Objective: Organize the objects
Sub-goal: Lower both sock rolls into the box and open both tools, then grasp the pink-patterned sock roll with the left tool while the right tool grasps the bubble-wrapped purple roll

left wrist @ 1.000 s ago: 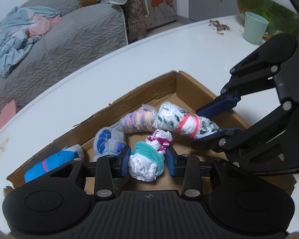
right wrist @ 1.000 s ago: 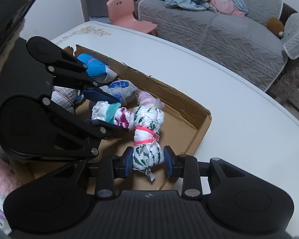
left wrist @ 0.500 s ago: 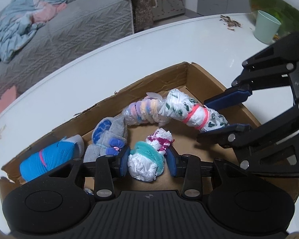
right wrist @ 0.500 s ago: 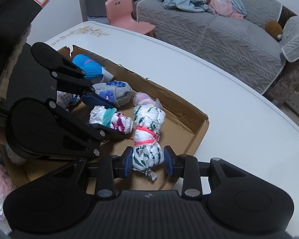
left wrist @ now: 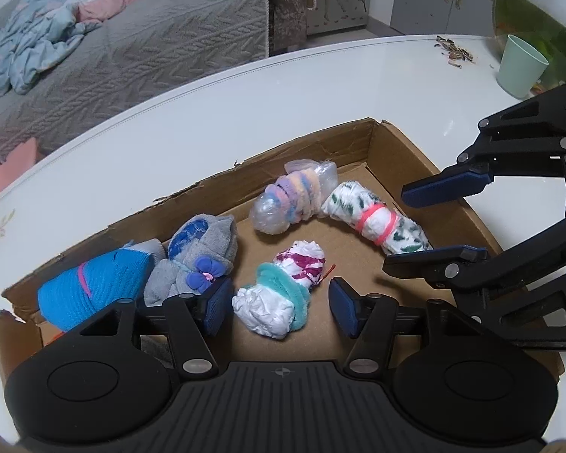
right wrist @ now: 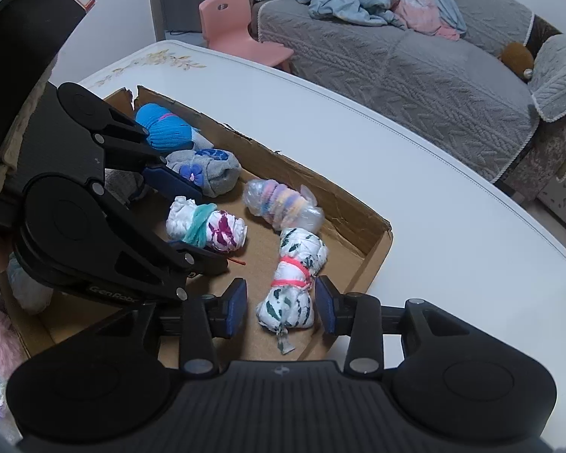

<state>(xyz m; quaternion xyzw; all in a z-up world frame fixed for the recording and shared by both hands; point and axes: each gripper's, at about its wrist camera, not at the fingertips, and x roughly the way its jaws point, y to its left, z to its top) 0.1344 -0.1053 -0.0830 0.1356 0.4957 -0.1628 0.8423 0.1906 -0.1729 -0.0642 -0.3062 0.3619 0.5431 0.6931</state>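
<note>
We hold both grippers over the cardboard box (left wrist: pixel 403 147) on the white table (left wrist: pixel 245 94). Our left gripper (left wrist: pixel 279 307) is opening: its blue pads stand clear on either side of the white bundle with the teal band (left wrist: pixel 279 294), which lies on the box floor between them, touched by neither as far as we can see. Our right gripper (right wrist: pixel 281 304) is opening too; the white roll with green marks and a pink elastic (right wrist: pixel 294 279) lies between its pads, with a gap showing on each side, so nothing is gripped.

Everything else we place against the box. The green-marked roll lies near the box's right corner, close to the wall on that side. Just beside its far end, touching it, sits the clear bag of pastel hair ties (left wrist: pixel 294 200), close to the far wall. The grey sock bundle with a blue flower (left wrist: pixel 200 253) rests along the far wall to the left of the teal-banded bundle, and the bright blue sock roll (left wrist: pixel 90 290) lies against it in the left corner. Outside the box, well apart on the table, stands a mint cup (left wrist: pixel 520 66).
</note>
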